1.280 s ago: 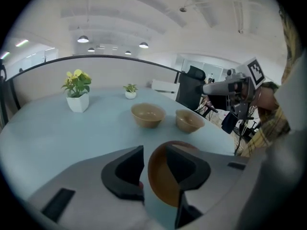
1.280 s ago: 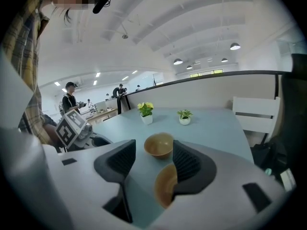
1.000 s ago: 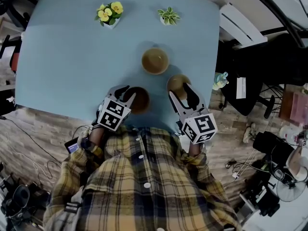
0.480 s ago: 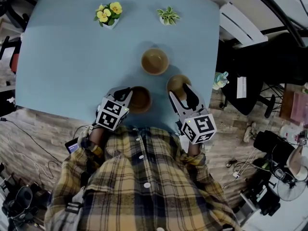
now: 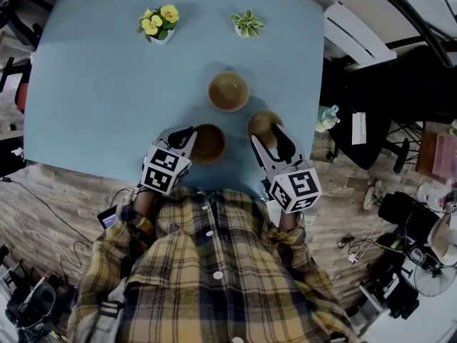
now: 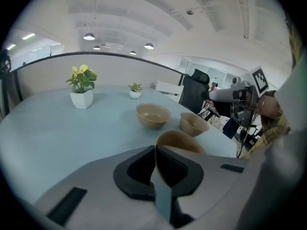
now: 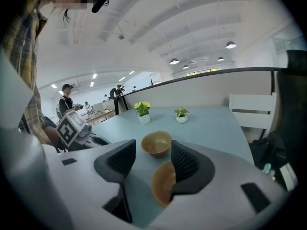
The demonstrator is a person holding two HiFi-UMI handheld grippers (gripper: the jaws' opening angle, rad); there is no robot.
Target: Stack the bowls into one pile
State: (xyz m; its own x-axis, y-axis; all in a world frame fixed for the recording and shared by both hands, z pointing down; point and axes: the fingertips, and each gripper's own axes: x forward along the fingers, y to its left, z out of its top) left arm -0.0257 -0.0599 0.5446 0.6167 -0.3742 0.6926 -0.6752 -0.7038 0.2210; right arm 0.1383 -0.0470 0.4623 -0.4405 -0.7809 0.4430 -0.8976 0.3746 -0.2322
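Head view, blue bench [image 5: 93, 84] ahead of both tools, left tool [image 5: 187, 136] just closing, clenched on the rim of the near bowl [image 5: 209, 143], right tool [image 5: 268, 138] released, second bowl [image 5: 261, 122] between its spread jaws, third bowl [image 5: 228, 91] beyond both tools.

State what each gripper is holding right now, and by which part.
The left gripper, its jaws just closing, pinches the left bowl by its near rim. The right gripper holds nothing: its jaws stand apart, the right bowl rim between them.
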